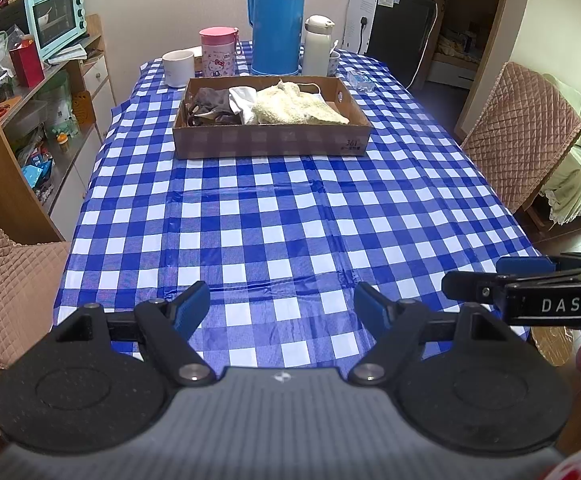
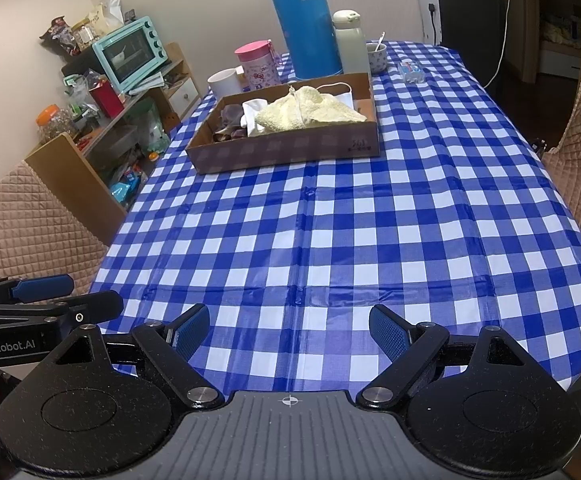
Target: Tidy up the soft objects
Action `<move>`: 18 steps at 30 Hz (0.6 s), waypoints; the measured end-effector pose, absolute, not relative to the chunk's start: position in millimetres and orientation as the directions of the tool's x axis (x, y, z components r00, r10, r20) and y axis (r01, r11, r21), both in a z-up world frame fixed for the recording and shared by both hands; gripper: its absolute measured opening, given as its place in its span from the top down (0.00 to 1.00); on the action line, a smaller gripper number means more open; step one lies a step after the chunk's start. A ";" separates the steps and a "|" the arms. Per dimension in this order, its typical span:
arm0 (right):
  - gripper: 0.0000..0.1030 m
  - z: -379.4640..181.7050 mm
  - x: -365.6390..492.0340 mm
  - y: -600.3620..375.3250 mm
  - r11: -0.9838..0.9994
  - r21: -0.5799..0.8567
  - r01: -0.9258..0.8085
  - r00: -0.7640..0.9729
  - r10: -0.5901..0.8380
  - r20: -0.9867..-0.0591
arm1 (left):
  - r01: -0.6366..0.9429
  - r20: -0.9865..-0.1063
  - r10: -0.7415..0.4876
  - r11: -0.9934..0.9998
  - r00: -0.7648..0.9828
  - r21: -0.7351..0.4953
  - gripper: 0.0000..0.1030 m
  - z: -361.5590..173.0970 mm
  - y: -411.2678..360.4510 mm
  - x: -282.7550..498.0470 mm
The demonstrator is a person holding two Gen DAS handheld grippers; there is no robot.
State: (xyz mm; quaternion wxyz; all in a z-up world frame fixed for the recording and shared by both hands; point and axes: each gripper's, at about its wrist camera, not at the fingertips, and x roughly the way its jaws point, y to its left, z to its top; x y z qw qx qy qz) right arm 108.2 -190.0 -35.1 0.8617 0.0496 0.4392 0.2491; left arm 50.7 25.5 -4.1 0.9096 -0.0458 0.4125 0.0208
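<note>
Cardboard box (image 1: 272,140) at twelve o'clock on the checked tablecloth (image 1: 282,220), holding the soft objects: a cream towel (image 1: 298,110), a white cloth (image 1: 242,100) and dark fabric (image 1: 210,106) bunched side by side. We hold the left gripper (image 1: 280,306) and the right gripper (image 2: 288,330) over the near edge, well apart from the box, fingers spread wide and gripping nothing. We judge the task either not yet begun or already finished. A next move, if any, calls for a long reach toward twelve o'clock.
</note>
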 end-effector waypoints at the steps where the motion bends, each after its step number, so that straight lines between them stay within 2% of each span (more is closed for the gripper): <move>1: 0.16 -34.9 108.3 -189.8 0.871 0.305 -0.386 0.490 0.473 -0.732 | -0.075 -0.752 0.000 0.995 0.660 -0.066 0.25 -4.2 25.9 50.4; 18: 0.16 -36.6 109.2 -188.0 0.871 0.305 -0.384 0.487 0.472 -0.735 | -0.075 -0.752 0.000 0.995 0.659 -0.067 0.25 -4.7 26.4 51.1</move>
